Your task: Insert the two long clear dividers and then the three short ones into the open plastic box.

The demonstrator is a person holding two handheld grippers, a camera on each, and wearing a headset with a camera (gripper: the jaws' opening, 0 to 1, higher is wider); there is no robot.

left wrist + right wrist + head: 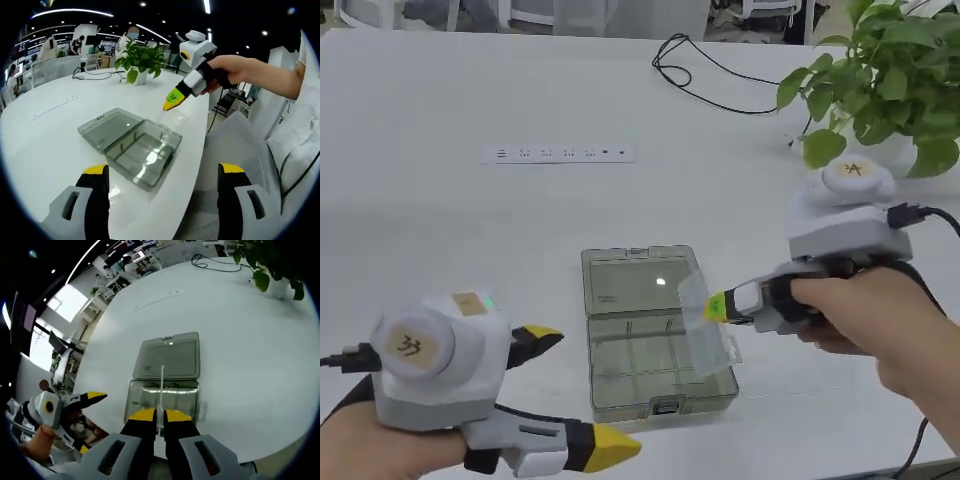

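The grey-clear plastic box (pixel 620 395) lies open on the white table, its lid (pixel 630 278) folded flat on the far side. Inside the tray (pixel 145 396) I see divider walls. My right gripper (pixel 716 307) is shut on a clear divider (pixel 705 330), which it holds tilted over the tray's right part. In the right gripper view the divider (pixel 161 385) shows edge-on between the yellow-tipped jaws (pixel 160 416). My left gripper (pixel 578 392) stands open to the left of the box, nothing between its jaws. It looks at the box (pixel 142 150) and at the right gripper (pixel 172 100).
A white power strip (pixel 558 154) lies behind the box. At the far right a potted plant (pixel 890 80) stands beside a black cable (pixel 710 75). The table's near edge (pixel 820 470) runs just in front of the box.
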